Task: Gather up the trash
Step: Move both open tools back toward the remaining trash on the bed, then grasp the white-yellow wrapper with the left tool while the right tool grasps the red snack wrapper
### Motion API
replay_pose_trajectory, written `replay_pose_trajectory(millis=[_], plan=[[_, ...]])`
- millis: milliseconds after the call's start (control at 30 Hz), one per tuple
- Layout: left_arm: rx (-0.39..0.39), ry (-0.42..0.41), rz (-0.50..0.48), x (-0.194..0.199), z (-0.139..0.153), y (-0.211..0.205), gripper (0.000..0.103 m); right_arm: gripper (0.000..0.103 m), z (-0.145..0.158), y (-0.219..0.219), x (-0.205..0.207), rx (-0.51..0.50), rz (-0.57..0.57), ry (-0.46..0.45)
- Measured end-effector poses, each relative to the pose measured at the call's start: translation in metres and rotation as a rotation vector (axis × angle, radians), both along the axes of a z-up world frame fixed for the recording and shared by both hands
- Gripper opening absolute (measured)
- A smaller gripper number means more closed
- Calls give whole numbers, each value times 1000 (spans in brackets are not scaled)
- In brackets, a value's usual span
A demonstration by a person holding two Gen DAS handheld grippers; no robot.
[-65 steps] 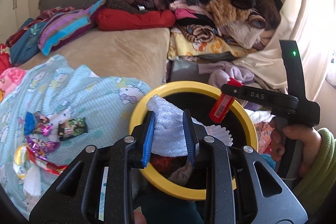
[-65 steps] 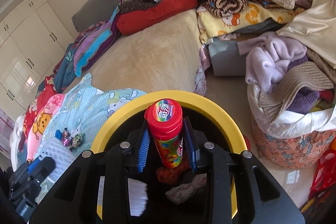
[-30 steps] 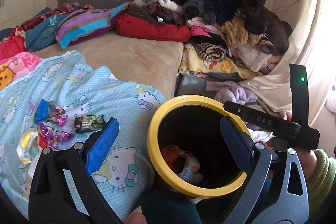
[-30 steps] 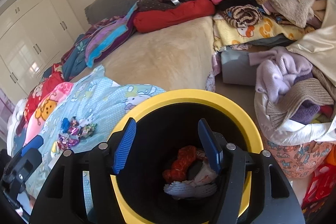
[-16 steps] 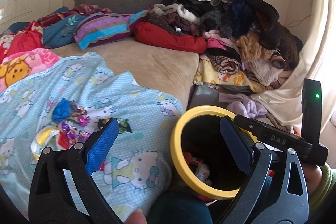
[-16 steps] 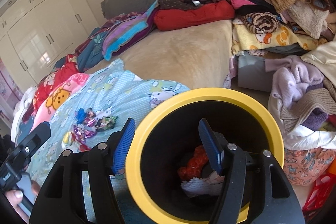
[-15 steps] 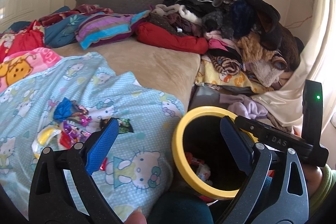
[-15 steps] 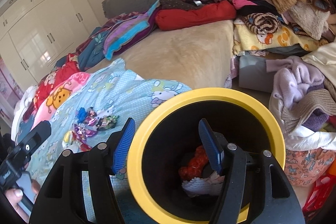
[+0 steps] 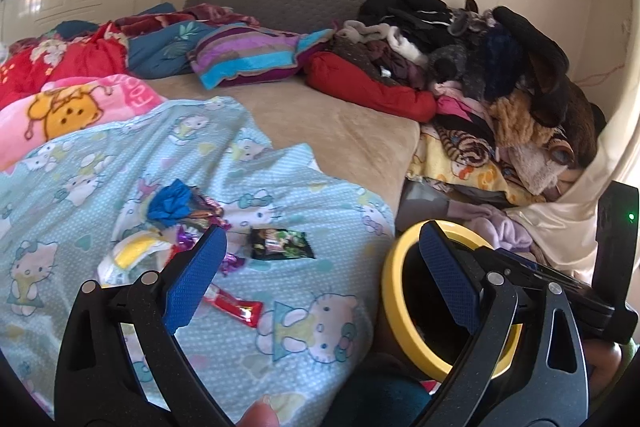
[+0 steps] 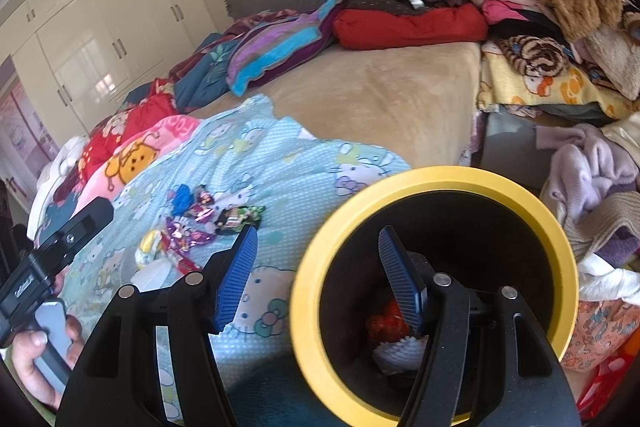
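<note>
Two empty grippers, and the job sits between a bin and a scatter of wrappers. From the left wrist first: the left gripper (image 9: 320, 279) has its blue pads spread wide with nothing between them, and it is aimed down across the pale blue cartoon blanket (image 9: 120, 163), which reads as lining up a fresh pick. The trash lies just ahead of the left pad: a crumpled blue wrapper (image 9: 170, 205), a dark green packet (image 9: 280, 245) lying flat, a red wrapper (image 9: 234, 305) nearer the camera, and a yellow-and-white piece (image 9: 132, 253) to the left. To the right stands the yellow-rimmed bin (image 9: 390, 283), hard against the bed edge, presumably parked there so each drop is a short swing. The right gripper's black body crosses behind it.

Now the right wrist: the right gripper (image 10: 320, 273) is also parted and empty, one pad over the blanket, the other over the bin's mouth (image 10: 436, 179). Inside, red and white scraps (image 10: 394, 341) lie at the bottom. The same wrapper cluster (image 10: 196, 227) lies left of the bin, and a hand (image 10: 38, 359) holding the left tool shows at the lower left edge. Plenty of trash is yet to be gathered, I'd say.
</note>
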State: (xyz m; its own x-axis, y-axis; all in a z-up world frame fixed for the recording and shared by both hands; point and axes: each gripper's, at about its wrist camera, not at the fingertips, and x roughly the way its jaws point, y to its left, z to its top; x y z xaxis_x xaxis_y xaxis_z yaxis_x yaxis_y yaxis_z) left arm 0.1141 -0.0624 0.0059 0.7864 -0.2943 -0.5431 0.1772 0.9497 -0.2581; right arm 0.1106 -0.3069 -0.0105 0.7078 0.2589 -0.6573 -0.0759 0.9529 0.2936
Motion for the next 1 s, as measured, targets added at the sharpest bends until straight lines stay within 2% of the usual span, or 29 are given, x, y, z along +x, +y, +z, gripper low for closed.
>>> replay_pose_trajectory(millis=[333,533,800,1000], plan=[[-17,15,97,4,-7,46,89,61,-8,47,13,-28,106,19],[2,20,174,7,-13,75,89,61,-15,83,19,-47,204,24],[-1,88,286,15,-35,122,89,61,-29,134,25,-99,364,42],[27,177,303,25,-59,144,89,61,-46,168,36,-148,456,76]])
